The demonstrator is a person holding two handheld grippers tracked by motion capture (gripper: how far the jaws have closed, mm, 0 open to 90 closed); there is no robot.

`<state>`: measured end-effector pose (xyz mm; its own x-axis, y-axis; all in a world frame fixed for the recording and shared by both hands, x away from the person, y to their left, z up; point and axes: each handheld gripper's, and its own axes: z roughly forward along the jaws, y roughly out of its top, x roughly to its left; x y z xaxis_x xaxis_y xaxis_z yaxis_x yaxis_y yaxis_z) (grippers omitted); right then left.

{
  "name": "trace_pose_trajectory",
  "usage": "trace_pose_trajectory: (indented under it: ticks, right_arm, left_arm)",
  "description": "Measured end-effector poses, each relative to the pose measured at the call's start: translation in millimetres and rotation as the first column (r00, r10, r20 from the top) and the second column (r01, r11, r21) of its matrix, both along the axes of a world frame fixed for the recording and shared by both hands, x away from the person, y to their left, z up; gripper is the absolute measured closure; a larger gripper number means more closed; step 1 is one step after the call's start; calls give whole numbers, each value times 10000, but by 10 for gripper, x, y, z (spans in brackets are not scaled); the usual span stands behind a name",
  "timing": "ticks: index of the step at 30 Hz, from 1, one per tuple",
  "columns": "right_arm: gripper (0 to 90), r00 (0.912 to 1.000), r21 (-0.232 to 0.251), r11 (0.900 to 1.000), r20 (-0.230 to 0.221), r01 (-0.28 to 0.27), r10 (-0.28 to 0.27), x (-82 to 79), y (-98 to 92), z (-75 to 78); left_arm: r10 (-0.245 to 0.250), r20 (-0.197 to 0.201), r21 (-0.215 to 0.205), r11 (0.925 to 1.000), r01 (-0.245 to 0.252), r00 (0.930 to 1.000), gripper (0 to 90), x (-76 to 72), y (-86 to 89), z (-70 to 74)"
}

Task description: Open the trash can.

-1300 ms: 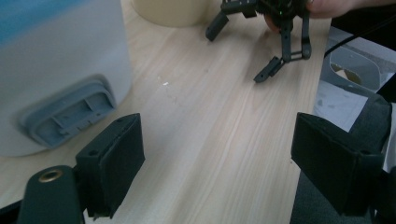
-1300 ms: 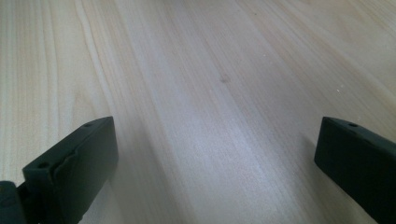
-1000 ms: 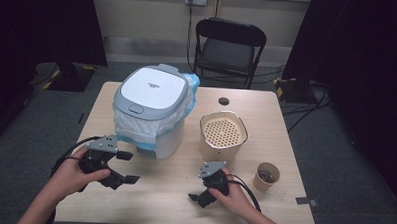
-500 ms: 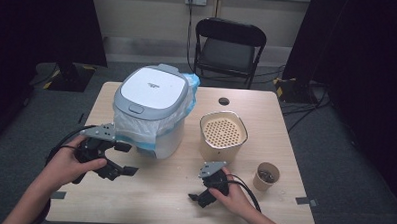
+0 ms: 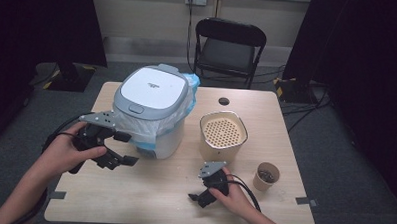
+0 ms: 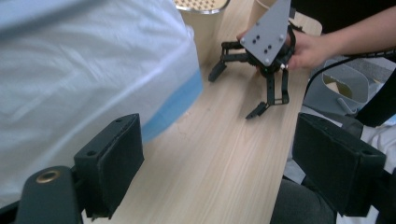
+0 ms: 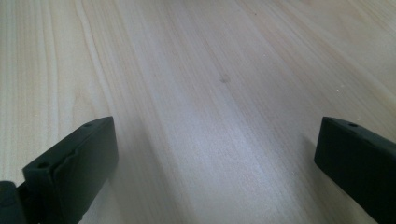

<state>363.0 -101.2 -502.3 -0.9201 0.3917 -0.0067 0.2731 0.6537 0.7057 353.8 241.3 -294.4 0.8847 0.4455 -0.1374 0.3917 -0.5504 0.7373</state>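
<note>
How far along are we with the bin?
Nothing looks done: the bin stands lidded, its liner bag bunched under the lid. In hand: the left gripper hovers open beside the bin's front, holding nothing; the right gripper rests open on the table. Any work on bin or bag is left.

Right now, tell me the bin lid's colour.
The bin lid is white with a grey rim; high view.

Light wood surface. On it: white lidded bin with plastic liner, cream perforated container, small brown cup, small dark disc, possibly a cap.
</note>
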Motion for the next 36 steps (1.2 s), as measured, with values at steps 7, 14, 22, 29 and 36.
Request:
trace_pose_trajectory:
  ticks: [7, 14, 22, 29, 36]
  right_arm:
    - [0, 10000, 2, 10000, 1, 2, -2, 0, 0, 0]
    - [0, 10000, -4, 10000, 4, -4, 4, 1, 0, 0]
    - [0, 10000, -13, 10000, -13, 17, -17, -2, 0, 1]
    - [0, 10000, -15, 10000, -16, 17, -17, -2, 0, 1]
    - [0, 10000, -6, 10000, -17, -27, 27, 0, -1, 0]
  left_arm:
    - [-53, 203, -46, 10000, 54, 9998, 160, 64, -29, 128]
    - [-52, 420, 167, 9999, 45, 9991, 161, 146, -84, 239]
    - [24, 631, 178, 9998, -35, 9980, 161, 274, -173, 370]
    - [134, 750, 222, 9996, -151, 9971, 162, 389, -212, 427]
    - [533, 793, 220, 9982, -552, 9954, 162, 507, -169, 432]
